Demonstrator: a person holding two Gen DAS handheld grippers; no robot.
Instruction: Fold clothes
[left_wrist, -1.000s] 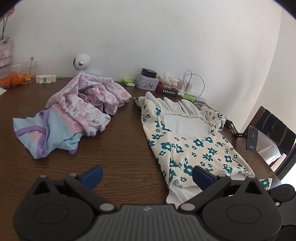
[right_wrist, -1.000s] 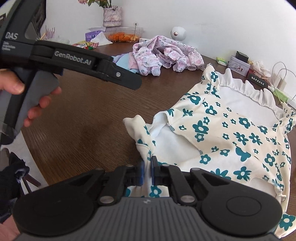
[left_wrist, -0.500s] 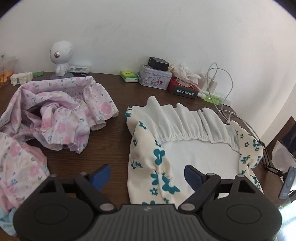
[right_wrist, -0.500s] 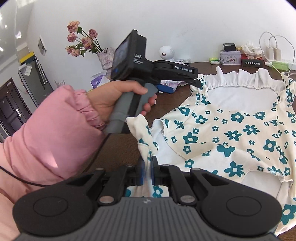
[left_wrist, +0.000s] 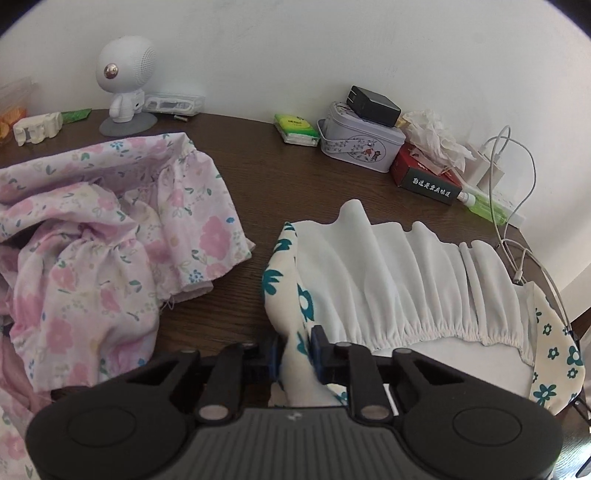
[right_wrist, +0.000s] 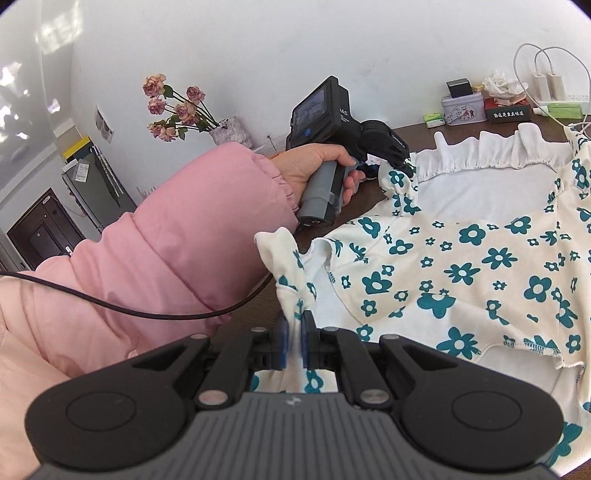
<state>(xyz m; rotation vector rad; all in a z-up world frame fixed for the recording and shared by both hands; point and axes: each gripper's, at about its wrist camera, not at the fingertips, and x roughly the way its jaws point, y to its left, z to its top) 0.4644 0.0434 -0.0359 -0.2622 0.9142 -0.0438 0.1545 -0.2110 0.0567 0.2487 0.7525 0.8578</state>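
The left gripper (left_wrist: 294, 350), jaws just closing, and right gripper (right_wrist: 293, 336) are clamping the flowered garment (right_wrist: 480, 266), lying lengthwise away from the pink pile (left_wrist: 92, 251).

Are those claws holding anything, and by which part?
Both grip the teal-flowered garment: left claw near its ruffled waistband corner, right claw on a lower edge.

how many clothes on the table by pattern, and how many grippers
teal-flower garment: 1
pink-flower garment: 1
grippers, left gripper and right gripper: 2
total: 4
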